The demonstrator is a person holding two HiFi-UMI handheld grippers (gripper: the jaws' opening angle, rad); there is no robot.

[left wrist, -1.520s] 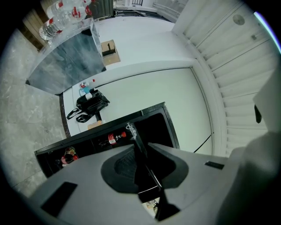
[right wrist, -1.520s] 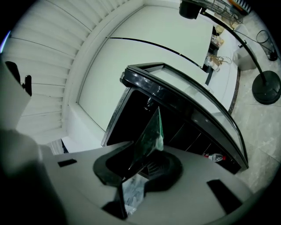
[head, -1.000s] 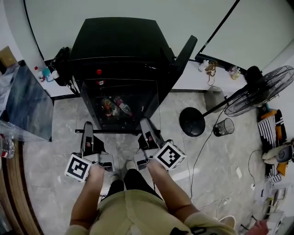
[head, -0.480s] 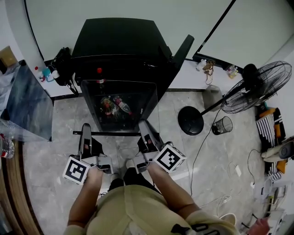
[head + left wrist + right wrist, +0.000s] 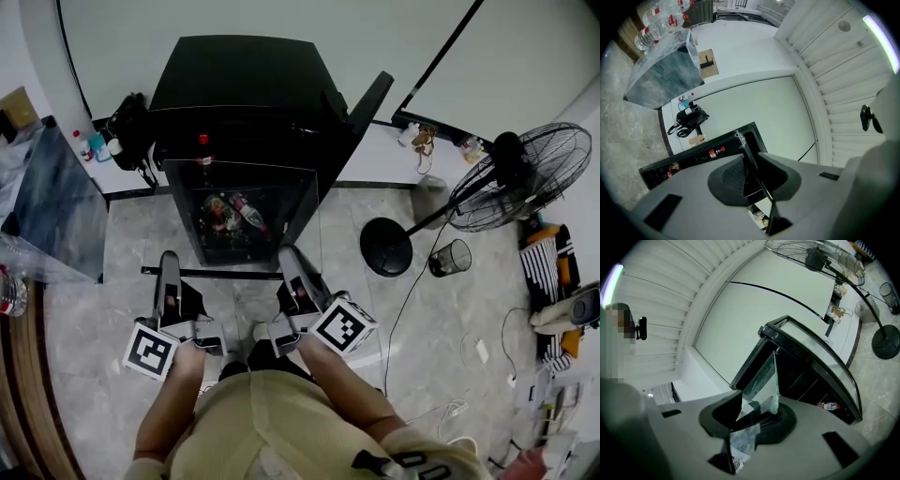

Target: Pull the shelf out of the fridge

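The black mini fridge (image 5: 244, 84) stands open, its door (image 5: 367, 111) swung to the right. Its glass shelf (image 5: 246, 246) sticks out of the front, dark front trim (image 5: 225, 274) nearest me. My left gripper (image 5: 169, 261) is shut on the shelf's left front corner; the left gripper view shows the shelf edge (image 5: 749, 159) pinched between the pads of that gripper (image 5: 753, 176). My right gripper (image 5: 287, 255) is at the right front corner. Its jaws are opening, and the glass pane (image 5: 765, 380) still stands between the pads of that gripper (image 5: 754, 409).
Bottles (image 5: 232, 214) lie inside the fridge below the shelf. A standing fan (image 5: 520, 173) with a round base (image 5: 386, 247) and a small bin (image 5: 450, 258) are to the right. A grey glass cabinet (image 5: 47, 206) is on the left. A black bag (image 5: 127, 131) sits by the wall.
Both grippers have drawn back a little toward me, and the shelf's front trim has come slightly further out of the fridge.
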